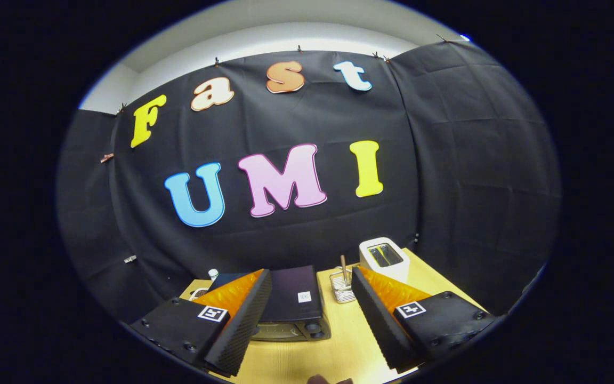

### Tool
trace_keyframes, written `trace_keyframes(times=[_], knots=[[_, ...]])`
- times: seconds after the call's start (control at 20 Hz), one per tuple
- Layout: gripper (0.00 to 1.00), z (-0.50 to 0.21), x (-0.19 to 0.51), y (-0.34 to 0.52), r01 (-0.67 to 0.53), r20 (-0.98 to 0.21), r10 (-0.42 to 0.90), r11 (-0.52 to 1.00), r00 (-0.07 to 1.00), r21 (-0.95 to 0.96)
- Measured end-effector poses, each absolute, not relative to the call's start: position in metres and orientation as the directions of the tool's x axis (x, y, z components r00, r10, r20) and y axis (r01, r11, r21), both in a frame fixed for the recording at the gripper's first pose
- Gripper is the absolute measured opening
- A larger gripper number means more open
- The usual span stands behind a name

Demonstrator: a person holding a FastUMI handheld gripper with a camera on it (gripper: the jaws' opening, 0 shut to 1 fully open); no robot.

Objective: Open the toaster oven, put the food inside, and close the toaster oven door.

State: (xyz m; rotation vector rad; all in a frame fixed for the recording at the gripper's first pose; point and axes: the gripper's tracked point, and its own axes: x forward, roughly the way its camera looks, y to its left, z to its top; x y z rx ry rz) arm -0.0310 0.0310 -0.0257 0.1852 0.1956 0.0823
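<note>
The gripper (311, 314) is hovering wide open above the wooden table (349, 346), gripping nothing; the dark toaster oven (292, 304) is sitting between its fingers, door closed, a white toaster (385, 258) standing behind-right of it

We see the toaster oven (292, 306) only in part: the left finger (243, 320) covers its left side, and its door front is too steeply angled to make out. A small dark shape (328, 380) at the table's (339, 352) near edge is cut off. The small bottle (213, 274) behind is mostly hidden.
</note>
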Motion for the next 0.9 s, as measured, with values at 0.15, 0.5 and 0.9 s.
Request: trace_keyframes(times=[0.15, 0.5, 0.9], knots=[[0.98, -0.001, -0.028, 0.004, -0.044, -0.138, 0.068, 0.984, 0.988, 0.171], [0.98, 0.046, -0.030, -0.042, -0.028, -0.059, 0.037, 0.988, 0.998, 0.151], [0.98, 0.072, -0.026, -0.087, -0.035, -0.006, 0.036, 0.992, 0.999, 0.124]])
